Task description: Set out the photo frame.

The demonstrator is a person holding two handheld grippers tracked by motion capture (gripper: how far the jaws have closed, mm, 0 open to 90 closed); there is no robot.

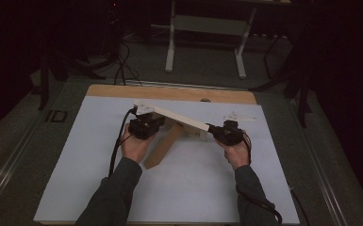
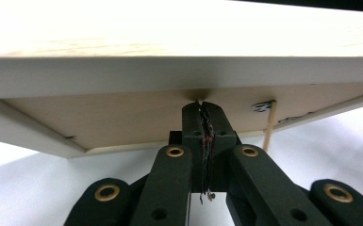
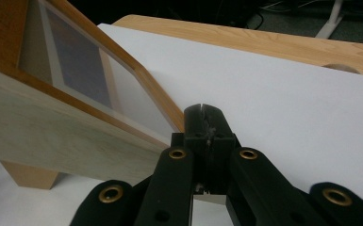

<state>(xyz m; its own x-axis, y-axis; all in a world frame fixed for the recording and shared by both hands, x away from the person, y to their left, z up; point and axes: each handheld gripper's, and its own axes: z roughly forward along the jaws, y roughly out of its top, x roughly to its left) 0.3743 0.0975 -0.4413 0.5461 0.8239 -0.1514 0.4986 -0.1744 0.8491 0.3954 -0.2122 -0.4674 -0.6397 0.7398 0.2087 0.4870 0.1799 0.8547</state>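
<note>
A wooden picture frame point(image 1: 181, 120) stands tilted on the white sheet point(image 1: 179, 188), propped on its wooden back leg point(image 1: 162, 146). My left gripper point(image 1: 154, 118) is at the frame's left end, under its raised edge. In the left gripper view my left gripper point(image 2: 201, 104) is shut, its tips against the underside of the frame's back board point(image 2: 136, 122). My right gripper point(image 1: 214, 128) is at the frame's right end. It is shut too, and its tips point(image 3: 202, 109) lie beside the frame's lower corner point(image 3: 167, 120) with nothing between the jaws.
The white sheet covers a wooden tabletop point(image 1: 169, 92) that has a hole point(image 1: 205, 100) near its far edge. Behind the table stand a white desk frame point(image 1: 207, 42) and cables point(image 1: 122, 66) on the dark floor. A thin dowel point(image 2: 268, 125) hangs under the board.
</note>
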